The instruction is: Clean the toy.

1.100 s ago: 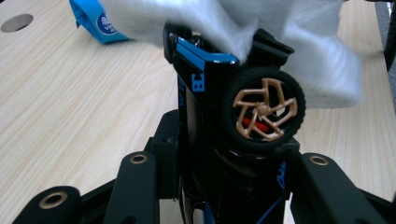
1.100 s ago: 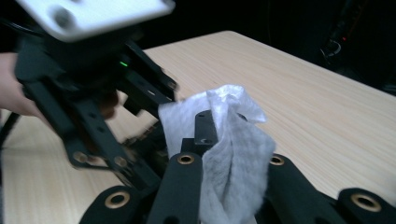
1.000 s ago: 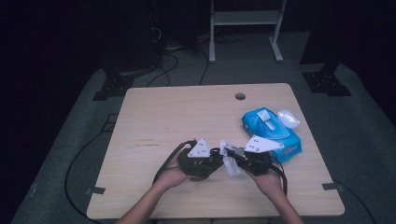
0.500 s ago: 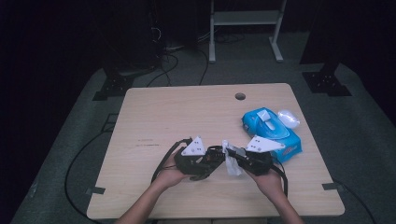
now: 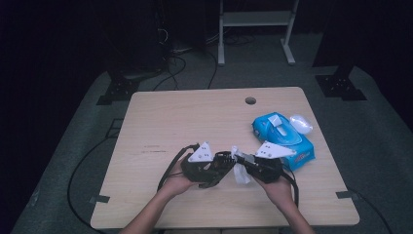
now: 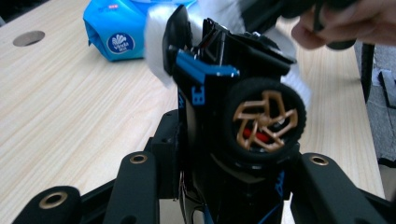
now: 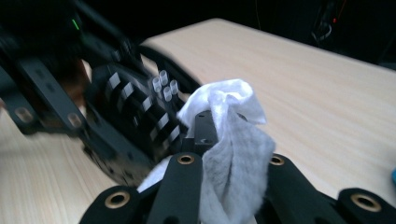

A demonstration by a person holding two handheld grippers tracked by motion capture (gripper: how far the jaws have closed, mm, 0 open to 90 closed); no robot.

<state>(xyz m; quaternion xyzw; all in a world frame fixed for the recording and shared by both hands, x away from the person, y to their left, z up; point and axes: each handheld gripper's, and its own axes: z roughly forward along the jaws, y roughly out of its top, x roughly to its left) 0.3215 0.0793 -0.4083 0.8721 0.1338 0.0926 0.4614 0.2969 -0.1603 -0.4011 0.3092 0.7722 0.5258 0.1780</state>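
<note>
- A black toy car (image 6: 233,116) with blue trim and a gold-spoked wheel is held between the jaws of the left gripper (image 5: 214,168), clamped narrow on its body, just above the near middle of the bench (image 5: 195,122).
- A crumpled white wet wipe (image 7: 233,140) is pinched between the jaws of the right gripper (image 5: 248,163), which are closed tight on the cloth.
- In the high view the two grippers are met tip to tip, and the wipe (image 5: 239,168) is seen hanging between them, against the end of the car.
- Compared with a second ago, very little has changed: both grips are kept as they were, the left gripper is kept where it was, and the wipe has shifted only slightly along the car.
- From this it is judged that the car is being wiped clean in small strokes, and that the wiping is under way rather than finished.
- In the right gripper view the car's rear (image 7: 135,116), with striped bars and small clear pipes, is seen touching the wipe.
- A blue pack of wipes (image 5: 285,139) is lying on the right of the bench, its lid flipped open, well clear of the work.
- A hand (image 6: 345,23) is seen at the top right of the left gripper view.
</note>
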